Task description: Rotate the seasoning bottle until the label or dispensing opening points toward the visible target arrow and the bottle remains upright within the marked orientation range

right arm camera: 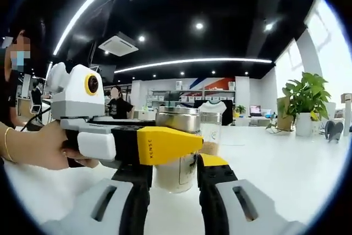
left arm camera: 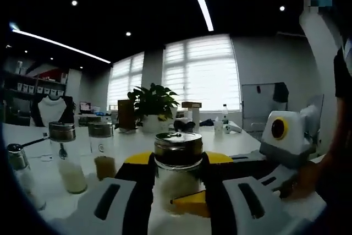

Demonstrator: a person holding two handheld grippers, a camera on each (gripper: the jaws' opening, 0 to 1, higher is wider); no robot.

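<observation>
The seasoning bottle is a clear glass jar with a metal lid and pale powder inside, standing upright on the white table. My left gripper hugs it, with a yellow-tipped jaw on each side. From the right comes my right gripper, held by a hand, and one of its yellow fingers crosses the bottle's near side. In the right gripper view the bottle stands between my right gripper's black jaws. The left gripper's yellow finger lies across the bottle's front.
Two more glass shakers and a spoon-lidded one stand to the left. A potted plant and a small bottle sit farther back. Another jar stands just behind the bottle. A person stands far off.
</observation>
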